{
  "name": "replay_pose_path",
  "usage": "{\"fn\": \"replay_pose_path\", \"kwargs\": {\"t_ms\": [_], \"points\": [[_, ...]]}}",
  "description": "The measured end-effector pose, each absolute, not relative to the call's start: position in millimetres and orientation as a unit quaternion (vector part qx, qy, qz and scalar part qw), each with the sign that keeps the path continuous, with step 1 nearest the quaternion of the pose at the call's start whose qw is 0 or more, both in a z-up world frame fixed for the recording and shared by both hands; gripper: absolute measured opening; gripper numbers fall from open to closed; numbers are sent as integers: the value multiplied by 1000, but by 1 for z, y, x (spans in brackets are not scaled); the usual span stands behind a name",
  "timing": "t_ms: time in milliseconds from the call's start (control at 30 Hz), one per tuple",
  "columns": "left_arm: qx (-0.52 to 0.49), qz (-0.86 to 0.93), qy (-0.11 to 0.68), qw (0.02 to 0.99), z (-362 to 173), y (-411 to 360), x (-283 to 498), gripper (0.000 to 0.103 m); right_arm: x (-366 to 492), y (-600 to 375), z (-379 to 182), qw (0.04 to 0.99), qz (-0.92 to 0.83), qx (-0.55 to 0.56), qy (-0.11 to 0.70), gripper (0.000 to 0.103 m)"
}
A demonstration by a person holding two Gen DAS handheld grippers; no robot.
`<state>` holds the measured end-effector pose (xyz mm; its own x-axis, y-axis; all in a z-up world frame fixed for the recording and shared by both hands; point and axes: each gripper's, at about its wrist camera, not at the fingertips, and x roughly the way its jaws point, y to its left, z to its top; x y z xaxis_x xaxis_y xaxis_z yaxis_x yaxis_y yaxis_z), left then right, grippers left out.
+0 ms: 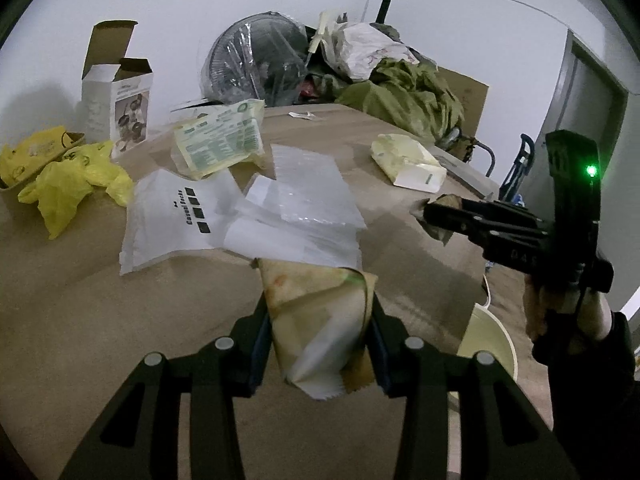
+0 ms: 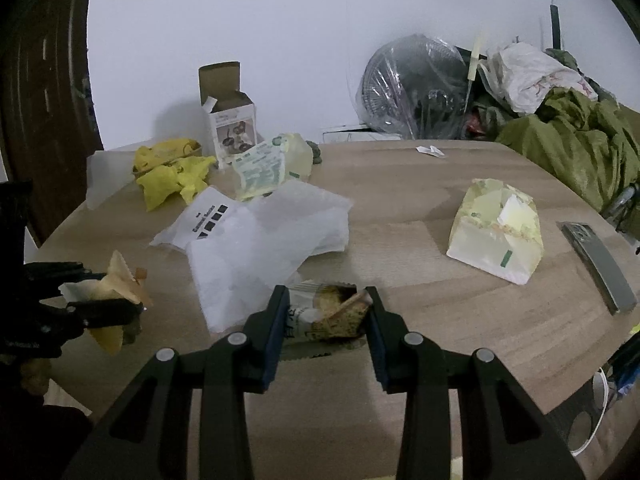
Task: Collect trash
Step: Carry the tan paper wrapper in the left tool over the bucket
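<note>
Wrappers clamped in both claws: left claw [image 1: 320,332] grips a tan wrapper [image 1: 316,308], right claw [image 2: 326,320] a snack packet [image 2: 324,312]. Yellow bags [image 1: 68,184] upper left and clear plastic bags [image 2: 264,240] mid-frame still on my desk [image 2: 440,320].

Both your tools are angled downward. Your left tool [image 1: 320,320] has its jaws clamped on a crumpled wrapper [image 1: 320,320], and the right tool [image 2: 325,316] is pinching a snack packet [image 2: 325,316] too.

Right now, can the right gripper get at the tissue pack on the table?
Probably not yet: the right gripper is shut on a snack wrapper. The table between it and the tissue pack looks bare, so once the wrapper is dropped the way seems free.
</note>
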<state>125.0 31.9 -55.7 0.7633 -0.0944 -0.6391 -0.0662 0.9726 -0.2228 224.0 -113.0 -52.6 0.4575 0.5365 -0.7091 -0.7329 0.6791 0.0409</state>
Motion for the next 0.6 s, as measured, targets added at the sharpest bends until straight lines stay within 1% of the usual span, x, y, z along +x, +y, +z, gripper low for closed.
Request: {"fn": "replay_pose_path", "kwargs": {"t_ms": [600], "points": [[-101,-59,345,931,-66,-2,118,42,184,-168,-44,866,333,-124,352,35]]}}
